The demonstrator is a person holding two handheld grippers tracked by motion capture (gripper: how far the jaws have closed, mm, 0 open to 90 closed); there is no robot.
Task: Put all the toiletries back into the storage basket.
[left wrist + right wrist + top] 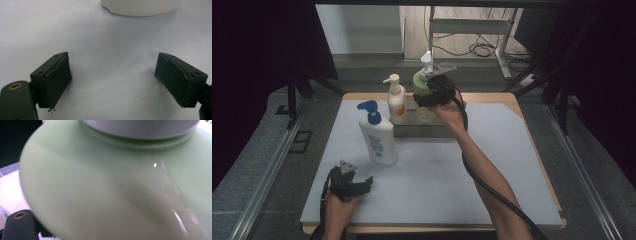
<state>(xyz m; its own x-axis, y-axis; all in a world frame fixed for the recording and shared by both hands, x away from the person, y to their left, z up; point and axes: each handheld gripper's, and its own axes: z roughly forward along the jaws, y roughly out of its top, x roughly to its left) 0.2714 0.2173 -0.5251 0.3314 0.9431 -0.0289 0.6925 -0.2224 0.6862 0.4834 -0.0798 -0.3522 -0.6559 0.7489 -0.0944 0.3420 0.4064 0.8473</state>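
The right gripper (428, 95), jaws spread wide around the green bottle (105, 195), is gripping it for placement in the holder (422, 127), while the left gripper (112, 80) is resting open and empty.

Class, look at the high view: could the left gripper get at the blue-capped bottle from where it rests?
Probably yes. The left gripper sits open on the mat, and the blue-capped bottle stands upright just beyond it with bare mat between. The right gripper is busy farther back at the green bottle.
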